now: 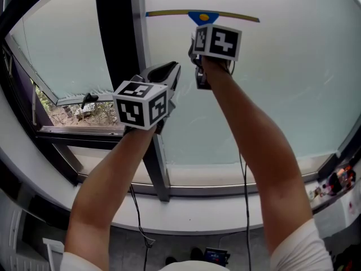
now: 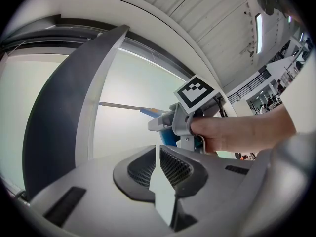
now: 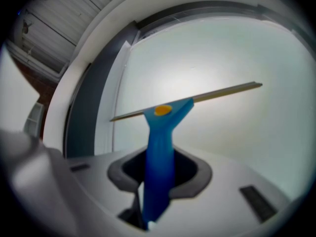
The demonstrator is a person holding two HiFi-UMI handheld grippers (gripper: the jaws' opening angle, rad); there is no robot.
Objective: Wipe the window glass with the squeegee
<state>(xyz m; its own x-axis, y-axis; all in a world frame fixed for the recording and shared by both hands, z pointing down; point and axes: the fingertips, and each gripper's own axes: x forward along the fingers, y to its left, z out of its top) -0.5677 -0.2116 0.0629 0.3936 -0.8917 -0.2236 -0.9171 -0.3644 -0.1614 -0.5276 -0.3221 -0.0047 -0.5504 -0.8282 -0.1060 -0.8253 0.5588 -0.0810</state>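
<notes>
The squeegee (image 1: 203,17) has a blue handle with a yellow dot and a long thin blade lying flat against the window glass (image 1: 282,83), high on the pane. My right gripper (image 1: 198,38) is shut on that handle just below the blade. In the right gripper view the blue handle (image 3: 160,147) rises from between the jaws, and the blade (image 3: 217,94) slants across the pale glass. My left gripper (image 1: 172,69) hangs lower and to the left, beside the dark upright frame bar (image 1: 115,38). Its jaws (image 2: 159,149) meet at the tips with nothing between them, and beyond them show the squeegee blade (image 2: 123,105) and the right gripper (image 2: 182,120).
Left of the frame bar, a casement pane (image 1: 62,55) stands open over trees and ground outside. A white sill (image 1: 197,208) runs under the window. Cables (image 1: 135,208) hang from both grippers. Small electronics (image 1: 338,179) sit at the sill's right end.
</notes>
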